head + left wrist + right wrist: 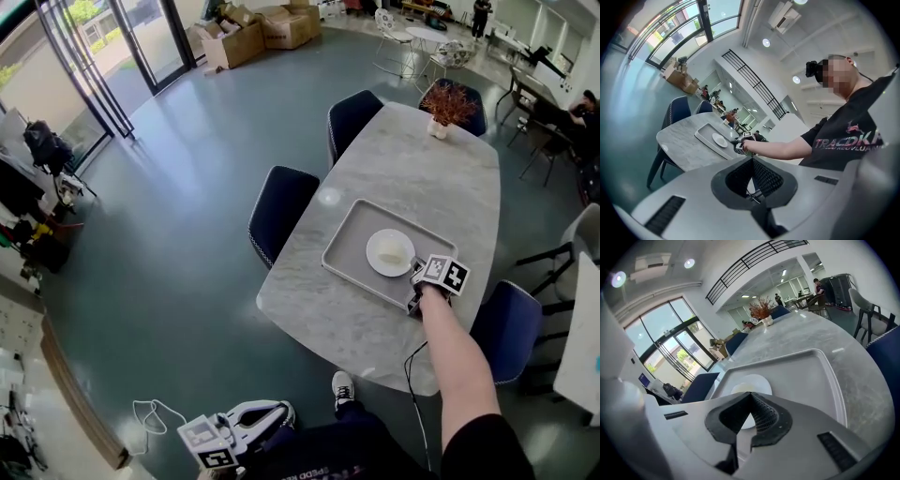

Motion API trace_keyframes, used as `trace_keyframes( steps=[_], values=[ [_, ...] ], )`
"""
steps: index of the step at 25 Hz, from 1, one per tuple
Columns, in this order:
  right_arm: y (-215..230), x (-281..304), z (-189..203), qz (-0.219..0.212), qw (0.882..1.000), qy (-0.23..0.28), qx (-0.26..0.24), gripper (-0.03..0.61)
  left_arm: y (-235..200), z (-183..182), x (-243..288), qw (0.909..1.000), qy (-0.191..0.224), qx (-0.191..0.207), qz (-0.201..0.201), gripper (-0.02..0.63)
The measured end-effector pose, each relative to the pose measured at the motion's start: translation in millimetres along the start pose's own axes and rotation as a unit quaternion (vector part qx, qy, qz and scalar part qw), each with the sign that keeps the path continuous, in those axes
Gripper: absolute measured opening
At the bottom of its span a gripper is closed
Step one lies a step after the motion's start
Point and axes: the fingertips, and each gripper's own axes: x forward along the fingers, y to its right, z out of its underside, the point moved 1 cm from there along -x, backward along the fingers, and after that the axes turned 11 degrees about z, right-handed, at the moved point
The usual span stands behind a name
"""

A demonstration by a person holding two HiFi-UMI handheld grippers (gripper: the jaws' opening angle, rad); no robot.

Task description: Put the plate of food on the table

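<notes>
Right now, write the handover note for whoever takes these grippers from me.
Left gripper: low beside the body, off the table, jaws together, empty.
Right gripper: at the plate's near edge, jaws together; no clear grip on the rim.
Plate: lies in the tray, which sits on the table.
Done: only the reach; nothing lifted.
Left: grip the plate, lift it out of the tray, set it on the bare tabletop.

White plate (390,252), pale grey tray (347,246), grey-veined marble counter (422,169), navy chairs (279,208), dull teal floor (187,216), black-and-white square markers (442,273) on the right claw (414,274).
</notes>
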Motion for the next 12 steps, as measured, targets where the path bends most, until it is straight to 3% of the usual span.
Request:
trace_keyframes(
  steps=[6,12],
  values=[
    [-30.9,-71.4,27.8,-0.086,0.996,0.022,0.006,0.012,-0.1,-11.1,-9.7,0.9979,-0.046,0.014,0.045,0.006],
    [-44.9,-159.3,75.0,-0.137,0.989,0.048,0.032,0.012,4.2,-6.5,-21.0,0.9899,-0.096,0.021,0.102,0.006]
  ],
)
